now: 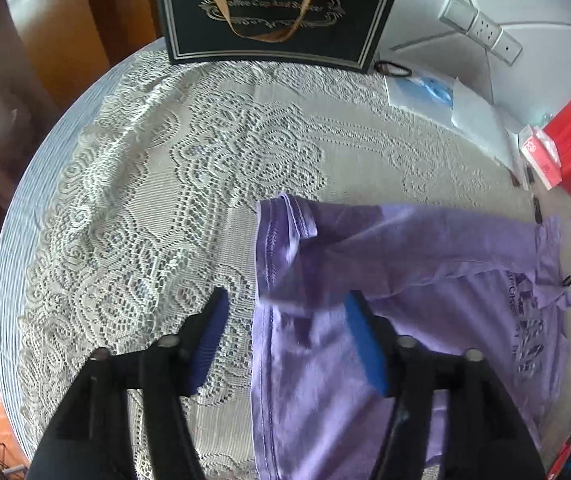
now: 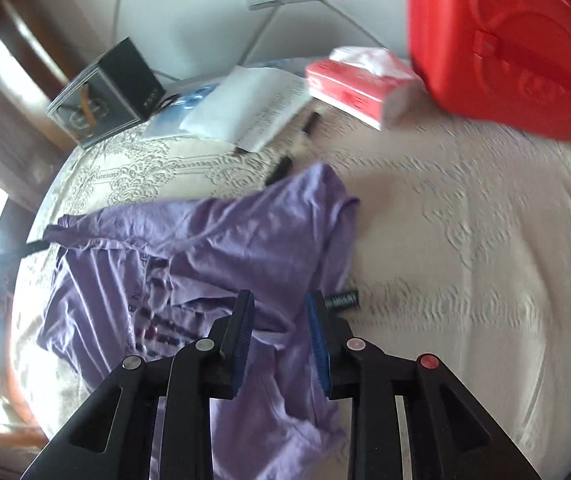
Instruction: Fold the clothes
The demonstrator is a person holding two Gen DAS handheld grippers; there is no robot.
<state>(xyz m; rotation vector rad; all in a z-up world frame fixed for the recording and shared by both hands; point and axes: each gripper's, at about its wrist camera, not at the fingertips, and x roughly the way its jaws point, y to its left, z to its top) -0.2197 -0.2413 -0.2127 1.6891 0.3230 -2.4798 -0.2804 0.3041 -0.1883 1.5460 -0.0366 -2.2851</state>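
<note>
Left gripper (image 1: 285, 344) wide, right gripper (image 2: 279, 340) narrower, both empty | crumpled lilac cotton T-shirt (image 1: 425, 280) on lace cloth (image 1: 165, 200) | step: between folds | next: regrasp an edge.

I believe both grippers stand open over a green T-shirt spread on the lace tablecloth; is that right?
Not quite: the T-shirt is purple, not green, as both wrist views show. The rest stands: the left gripper and the right gripper are open above it, gripping nothing, and it lies on the lace tablecloth.

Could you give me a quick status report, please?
Left gripper open, right gripper open, neither holding. Purple cotton T-shirt lies rumpled, part folded, on lace tablecloth. Black pens beside shirt.
</note>
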